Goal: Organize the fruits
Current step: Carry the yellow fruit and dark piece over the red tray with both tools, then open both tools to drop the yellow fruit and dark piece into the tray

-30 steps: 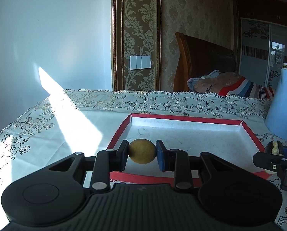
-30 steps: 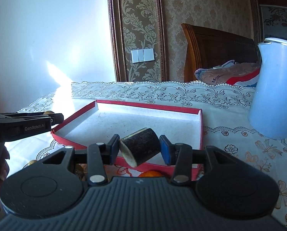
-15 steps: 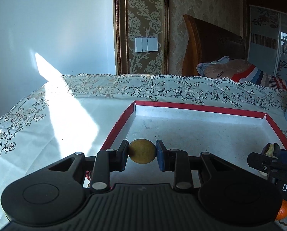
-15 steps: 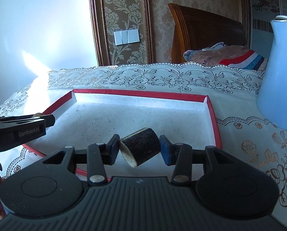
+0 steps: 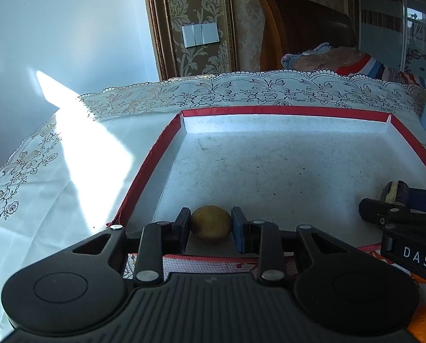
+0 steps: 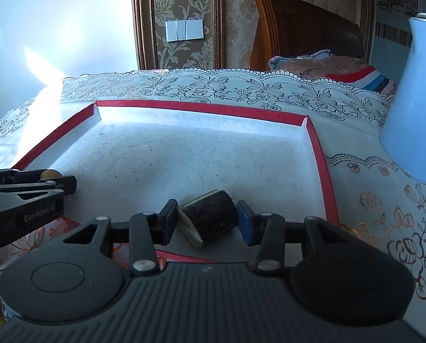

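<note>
Your left claw (image 5: 211,225) is clenched on a round yellow-brown fruit (image 5: 211,223), positioned over the near left part of the red-rimmed tray (image 5: 270,110). Your right claw (image 6: 207,218) grips a dark cylindrical fruit piece (image 6: 210,216), tilted with its pale cut face toward you, over the tray's near right part. The tray sits on the lace-covered desk (image 6: 355,188), near a pale blue jug (image 6: 415,108).

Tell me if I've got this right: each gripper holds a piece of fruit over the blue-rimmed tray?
Nearly. The tray's rim is red, not blue, as the right wrist view shows. The left gripper does hold a round yellow-brown fruit, and the right gripper a dark cut fruit piece.
</note>
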Demonstrator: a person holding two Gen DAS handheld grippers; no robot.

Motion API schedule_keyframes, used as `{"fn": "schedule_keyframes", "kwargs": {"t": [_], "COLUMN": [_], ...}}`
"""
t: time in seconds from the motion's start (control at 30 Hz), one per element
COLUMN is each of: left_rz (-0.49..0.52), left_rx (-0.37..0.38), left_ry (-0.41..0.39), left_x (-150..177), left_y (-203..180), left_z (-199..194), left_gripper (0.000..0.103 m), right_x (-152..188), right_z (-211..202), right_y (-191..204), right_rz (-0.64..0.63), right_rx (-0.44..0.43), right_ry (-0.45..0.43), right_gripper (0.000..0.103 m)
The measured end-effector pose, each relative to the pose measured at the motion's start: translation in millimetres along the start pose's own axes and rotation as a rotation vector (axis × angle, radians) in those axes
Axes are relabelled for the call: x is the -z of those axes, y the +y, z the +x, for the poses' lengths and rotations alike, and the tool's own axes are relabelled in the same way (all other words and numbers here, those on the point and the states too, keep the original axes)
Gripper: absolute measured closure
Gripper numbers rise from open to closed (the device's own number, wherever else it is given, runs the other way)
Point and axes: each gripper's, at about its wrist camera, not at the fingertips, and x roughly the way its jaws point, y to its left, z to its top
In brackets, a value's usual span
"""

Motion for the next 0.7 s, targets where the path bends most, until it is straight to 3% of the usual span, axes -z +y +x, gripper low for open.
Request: {"fn": "schedule_keyframes", "kwargs": {"t": [0.33, 0.63, 0.67, 0.7], "left_rz": [-0.004, 0.006, 0.002, -0.001], "left_rx": [0.012, -0.032, -0.032, -0.035], "left_ry": [0.006, -0.029, -0.031, -0.032], "left_x": [18.8, 21.3, 21.2, 21.1], "left_y": [-4.9, -10.1, -9.3, -8.7], "left_z": [-24.5, -28.0, -27.7, -27.7], "left_gripper": [0.073, 0.073, 0.073, 0.071], "right_x": [9.8, 10.9, 10.7, 10.9], "right_z": [-17.1, -17.1, -16.5, -16.6], "right_y": [-2.8, -3.3, -3.3, -3.3], "right_rz": [-0.019, -0.018, -0.019, -0.02], "right_rx": [-0.021, -0.033, -0.036, -0.037], "right_ry": [0.023, 0.008, 0.004, -0.002], "right_gripper": [0.061, 0.06, 0.059, 0.049]}}
